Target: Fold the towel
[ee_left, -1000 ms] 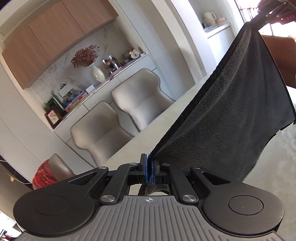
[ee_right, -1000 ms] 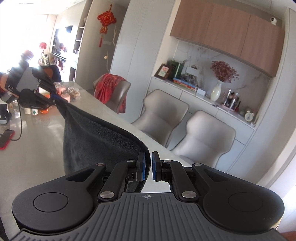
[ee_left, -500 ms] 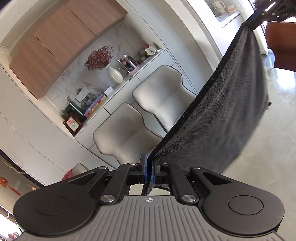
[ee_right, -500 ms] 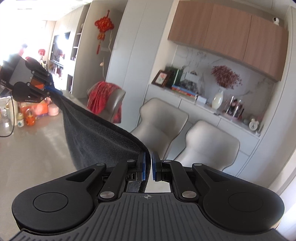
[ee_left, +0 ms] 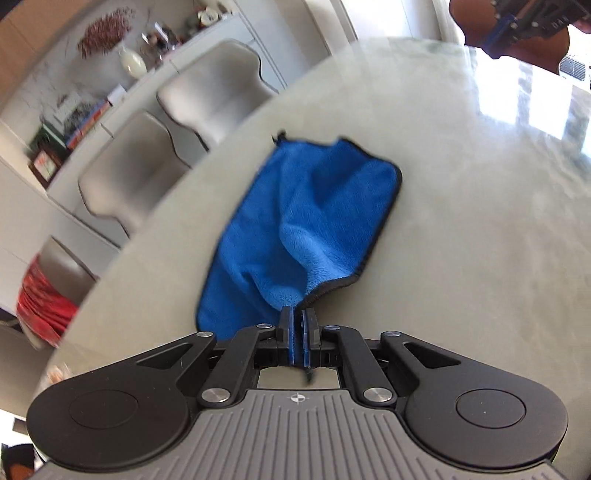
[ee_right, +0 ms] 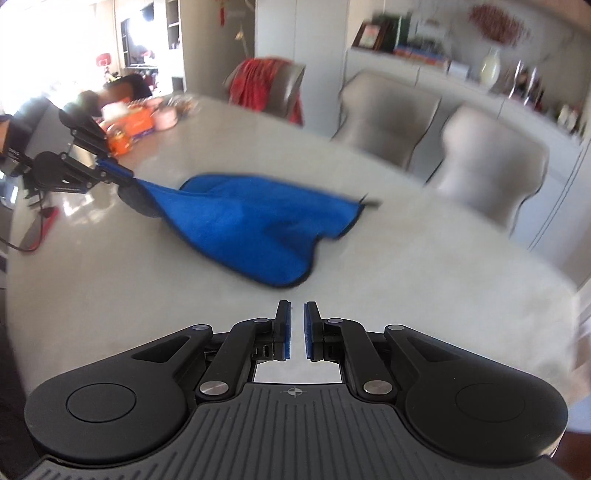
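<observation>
The blue towel (ee_left: 306, 214) with a dark edge lies rumpled on the grey table (ee_left: 461, 258). My left gripper (ee_left: 297, 317) is shut on its near corner, which is lifted a little off the table. In the right wrist view the towel (ee_right: 251, 229) stretches from the left gripper (ee_right: 110, 170) at the left toward the centre. My right gripper (ee_right: 297, 314) is open and empty, just short of the towel's near edge. The right gripper also shows at the top right of the left wrist view (ee_left: 498, 29), apart from the towel.
Two grey chairs (ee_right: 388, 110) stand along the table's far side, and a chair with a red cloth (ee_right: 266, 85) farther left. Orange and pink items (ee_right: 133, 125) and a cable (ee_right: 33, 236) lie at the table's left end. A sideboard (ee_right: 480, 70) with a vase lines the wall.
The towel, held up stretched between both grippers before, now lies on the table. My right gripper has let go and opened. My left gripper has come down with its corner.
</observation>
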{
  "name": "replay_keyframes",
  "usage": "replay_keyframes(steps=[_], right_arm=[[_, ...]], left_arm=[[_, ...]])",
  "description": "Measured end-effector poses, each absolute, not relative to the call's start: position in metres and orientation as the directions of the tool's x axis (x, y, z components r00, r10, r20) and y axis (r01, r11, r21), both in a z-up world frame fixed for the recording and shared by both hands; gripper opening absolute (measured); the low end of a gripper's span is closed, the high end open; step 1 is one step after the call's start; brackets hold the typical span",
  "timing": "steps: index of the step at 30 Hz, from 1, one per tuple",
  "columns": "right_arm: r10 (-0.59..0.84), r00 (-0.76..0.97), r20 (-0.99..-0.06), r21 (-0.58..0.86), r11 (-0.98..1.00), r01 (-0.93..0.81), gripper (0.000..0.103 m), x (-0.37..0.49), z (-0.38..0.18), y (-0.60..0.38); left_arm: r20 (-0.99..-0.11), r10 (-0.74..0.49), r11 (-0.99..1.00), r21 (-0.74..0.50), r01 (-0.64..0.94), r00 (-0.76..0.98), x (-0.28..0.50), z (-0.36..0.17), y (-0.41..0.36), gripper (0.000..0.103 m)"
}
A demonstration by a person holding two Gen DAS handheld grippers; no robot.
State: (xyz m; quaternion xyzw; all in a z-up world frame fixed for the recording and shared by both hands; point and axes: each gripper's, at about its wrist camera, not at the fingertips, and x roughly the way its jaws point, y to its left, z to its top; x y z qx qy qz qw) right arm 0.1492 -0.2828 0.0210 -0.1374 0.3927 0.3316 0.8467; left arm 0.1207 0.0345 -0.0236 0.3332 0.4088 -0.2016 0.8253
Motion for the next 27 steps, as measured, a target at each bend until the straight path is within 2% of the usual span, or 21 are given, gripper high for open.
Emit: replay_keyframes(steps=[2,4,13,15,18,20,22,24,27], right_arm=[[0.475,0.410,-0.778,0.056,0.704,-0.708,0.020,0.151,-0.002,-0.253],[0.463,0.398,-0.792,0.003,0.654,-0.756,0.027,0.152,-0.020,-0.223],[0.349,0.442,-0.826,-0.249,0.478,-0.843,0.036,0.197,-0.067,-0.153],[0.338,0.456,-0.823,-0.300,0.422,-0.856,0.042,0.206,-0.073,-0.148],[0.333,0.445,-0.832,-0.336,0.336,-0.880,0.042,0.214,-0.079,-0.147],[0.327,0.425,-0.844,-0.338,0.291,-0.895,0.042,0.217,-0.084,-0.147],[0.320,0.405,-0.856,-0.338,0.246,-0.909,0.042,0.221,-0.088,-0.147],[0.311,0.387,-0.868,-0.339,0.199,-0.920,0.042,0.224,-0.093,-0.147],[0.299,0.376,-0.877,-0.344,0.155,-0.926,0.042,0.230,-0.097,-0.145]], left_arm=[[-0.807,-0.063,0.710,0.377,0.594,0.588,0.119,-0.024,0.039,0.004],[-0.801,-0.072,0.722,0.369,0.585,0.594,0.119,-0.021,0.044,0.005],[-0.827,-0.102,0.719,0.322,0.616,0.552,0.108,-0.039,0.041,0.012],[-0.836,-0.099,0.726,0.310,0.614,0.540,0.107,-0.049,0.038,0.015],[-0.845,-0.074,0.742,0.308,0.595,0.530,0.108,-0.062,0.037,0.016],[-0.848,-0.070,0.745,0.306,0.593,0.526,0.109,-0.065,0.036,0.021],[-0.848,-0.071,0.747,0.303,0.592,0.524,0.110,-0.067,0.037,0.034],[-0.847,-0.069,0.747,0.306,0.590,0.527,0.111,-0.070,0.038,0.041],[-0.855,-0.068,0.746,0.298,0.595,0.514,0.116,-0.075,0.038,0.042]])
